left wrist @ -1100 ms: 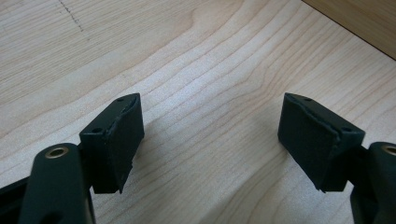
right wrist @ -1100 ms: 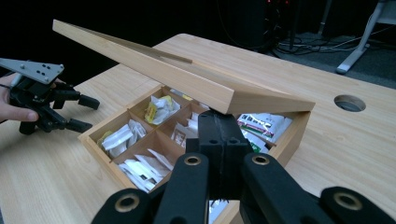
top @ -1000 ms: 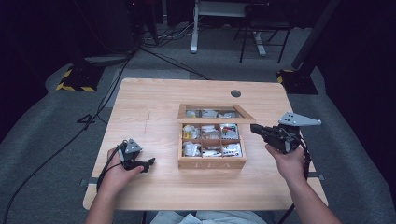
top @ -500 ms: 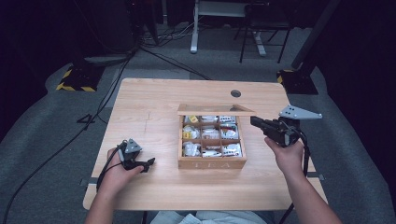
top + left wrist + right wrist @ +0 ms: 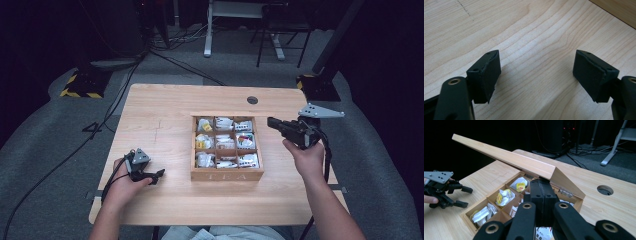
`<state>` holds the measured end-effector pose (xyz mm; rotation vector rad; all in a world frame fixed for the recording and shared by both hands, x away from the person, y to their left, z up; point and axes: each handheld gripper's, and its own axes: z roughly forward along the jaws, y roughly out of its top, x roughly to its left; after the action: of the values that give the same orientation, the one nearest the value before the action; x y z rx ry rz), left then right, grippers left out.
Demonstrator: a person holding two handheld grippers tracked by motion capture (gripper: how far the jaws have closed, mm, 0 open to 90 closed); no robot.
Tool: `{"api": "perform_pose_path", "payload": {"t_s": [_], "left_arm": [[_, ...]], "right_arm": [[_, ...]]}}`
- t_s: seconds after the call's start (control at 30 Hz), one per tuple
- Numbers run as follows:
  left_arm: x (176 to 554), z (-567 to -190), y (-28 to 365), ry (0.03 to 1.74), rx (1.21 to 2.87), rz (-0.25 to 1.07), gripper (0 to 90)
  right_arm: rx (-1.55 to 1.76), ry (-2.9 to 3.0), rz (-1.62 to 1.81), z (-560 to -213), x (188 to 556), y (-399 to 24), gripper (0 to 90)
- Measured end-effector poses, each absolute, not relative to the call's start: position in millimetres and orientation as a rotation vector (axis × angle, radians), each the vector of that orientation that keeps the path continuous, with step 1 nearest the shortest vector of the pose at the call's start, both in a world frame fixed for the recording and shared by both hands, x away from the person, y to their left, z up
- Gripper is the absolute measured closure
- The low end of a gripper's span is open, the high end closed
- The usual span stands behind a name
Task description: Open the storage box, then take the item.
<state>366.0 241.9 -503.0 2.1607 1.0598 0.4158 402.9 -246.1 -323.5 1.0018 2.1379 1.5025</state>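
I count one wooden tea box [image 5: 227, 174] on one table [image 5: 165, 110], with its one hinged lid [image 5: 506, 157] raised. The box has nine compartments [image 5: 224, 142], three rows of three, each holding tea bags [image 5: 224, 123]; the bags are too bunched for me to count singly, though I see at least two with yellow tags [image 5: 519, 186]. I have two grippers, my left gripper [image 5: 156, 175] and my right gripper [image 5: 272, 122], with two black jaws each, and the table has one round hole [image 5: 252, 100].
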Motion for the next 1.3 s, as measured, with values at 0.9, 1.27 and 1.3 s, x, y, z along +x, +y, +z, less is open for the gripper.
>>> {"api": "perform_pose_path", "payload": {"t_s": [0.9, 1.27, 1.3], "left_arm": [[358, -464, 244, 0.986, 2.114, 0.386, 29.1], [356, -437, 225, 0.884, 2.081, 0.358, 29.4], [357, -435, 223, 0.875, 2.08, 0.357, 29.4]], "right_arm": [[0.99, 2.161, 1.488, -322, 406, -242, 90.0], [0.99, 2.161, 1.487, -322, 407, -242, 90.0], [0.989, 2.161, 1.487, -322, 407, -242, 90.0]]}}
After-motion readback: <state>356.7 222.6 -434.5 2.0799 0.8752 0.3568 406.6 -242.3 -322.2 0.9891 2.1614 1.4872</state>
